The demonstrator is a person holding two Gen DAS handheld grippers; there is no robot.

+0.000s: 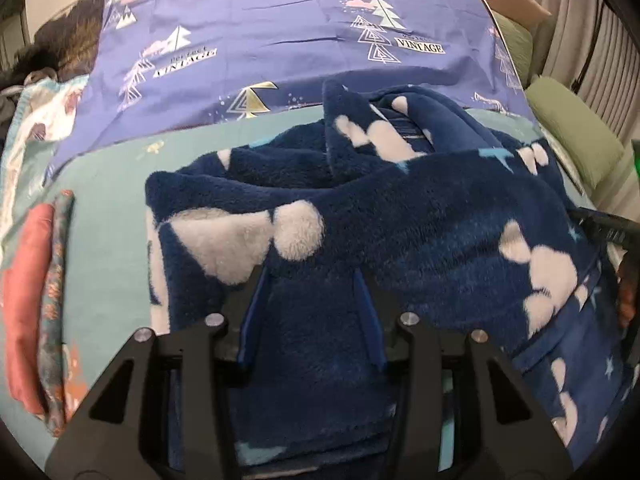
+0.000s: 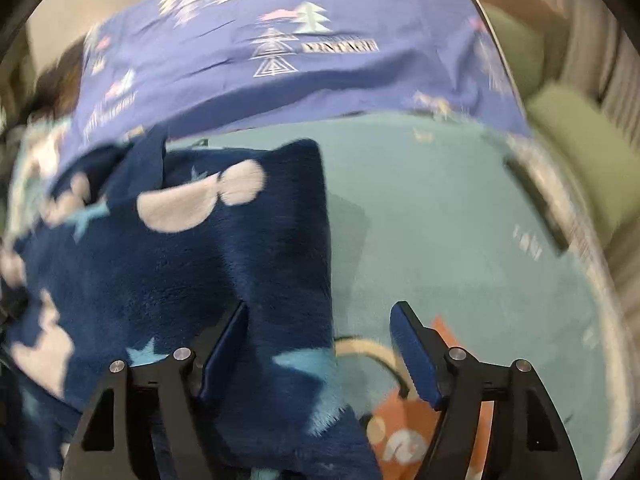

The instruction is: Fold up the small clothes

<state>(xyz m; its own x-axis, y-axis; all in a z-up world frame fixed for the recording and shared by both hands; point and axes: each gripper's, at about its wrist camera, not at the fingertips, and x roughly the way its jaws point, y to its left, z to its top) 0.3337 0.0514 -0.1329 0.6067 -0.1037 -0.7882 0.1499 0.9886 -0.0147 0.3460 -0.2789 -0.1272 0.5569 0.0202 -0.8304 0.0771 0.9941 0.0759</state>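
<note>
Left claw [image 1: 312, 276] jaws apart, navy fleece garment [image 1: 400, 216] between; right claw [image 2: 320, 320] wide open, gripping nothing

Teal bedsheet [image 1: 108, 216] is the landmark; covers the bed, w/ an orange print patch [image 2: 404, 432] near its front edge. Purple quilt [image 1: 280, 40] w/ tree motifs & "VINTAGE" lettering lies across the far part of the sheet, overlapping it. Folded pink cloth [image 1: 24, 304] & a patterned teal-grey one [image 1: 56, 300] sit side by side, touching, on the sheet's left edge. Dark furry thing [image 1: 68, 44] beyond the sheet's far-left corner, partly under the quilt. Green cushions [image 1: 576, 136] off the sheet's right side; pale curtain [image 1: 592, 32] behind them. Dark flat object [image 2: 536, 204] near the sheet's right edge, too blurred to ID.
</note>
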